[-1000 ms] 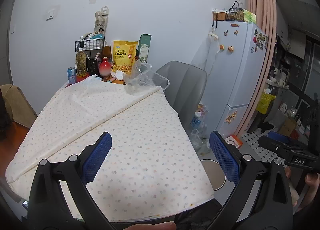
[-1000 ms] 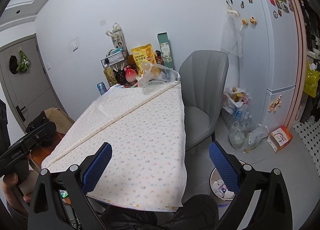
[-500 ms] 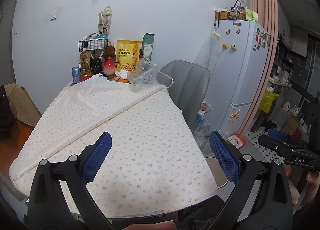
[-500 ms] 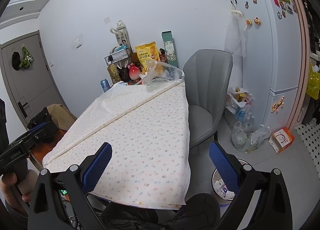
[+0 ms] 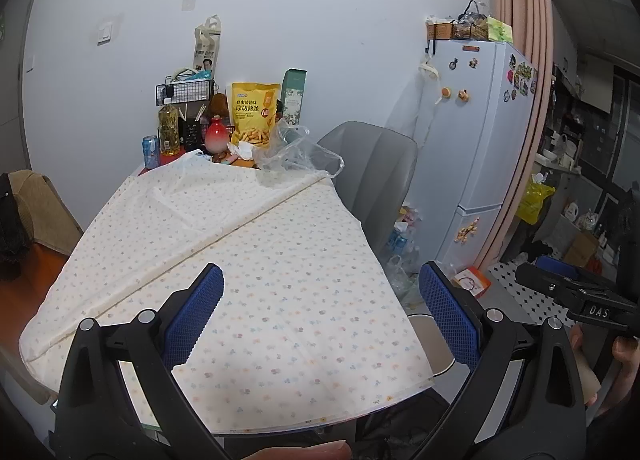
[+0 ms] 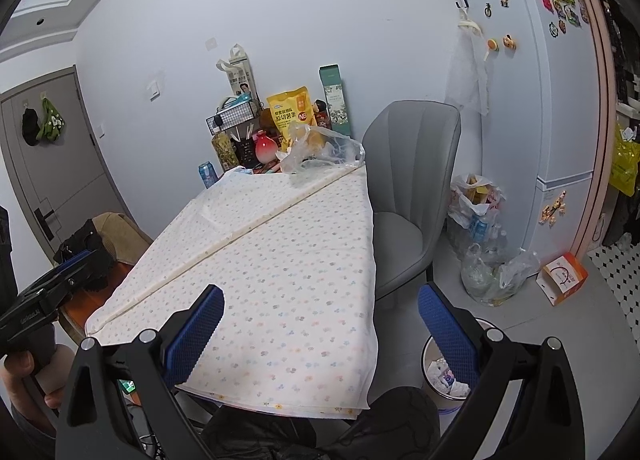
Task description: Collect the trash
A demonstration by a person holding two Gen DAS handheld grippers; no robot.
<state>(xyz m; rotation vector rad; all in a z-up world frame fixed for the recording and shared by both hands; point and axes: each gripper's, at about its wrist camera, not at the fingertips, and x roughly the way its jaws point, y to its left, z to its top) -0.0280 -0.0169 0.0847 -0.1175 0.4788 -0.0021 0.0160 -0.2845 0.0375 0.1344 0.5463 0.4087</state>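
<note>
A crumpled clear plastic bag (image 5: 298,154) (image 6: 320,154) lies at the far end of the table on the flowered tablecloth (image 5: 248,260) (image 6: 280,252). A crumpled white tissue (image 5: 242,150) lies beside it. A white trash bin (image 6: 444,368) with litter stands on the floor right of the table; its rim (image 5: 434,330) shows in the left wrist view. My left gripper (image 5: 320,304) hangs open over the table's near end, holding nothing. My right gripper (image 6: 320,324) is open too, near the table's front right corner.
A yellow snack bag (image 5: 253,116), red vase (image 5: 216,136), blue can (image 5: 150,151), oil bottle and wire rack crowd the far end. A grey chair (image 6: 408,188) stands right of the table, then plastic bags (image 6: 488,272), a small box (image 6: 564,278) and a white fridge (image 6: 536,100).
Both grippers have drawn back and risen slightly, so the table looks a bit smaller and farther. Both stay open. Nothing on the table has moved.
</note>
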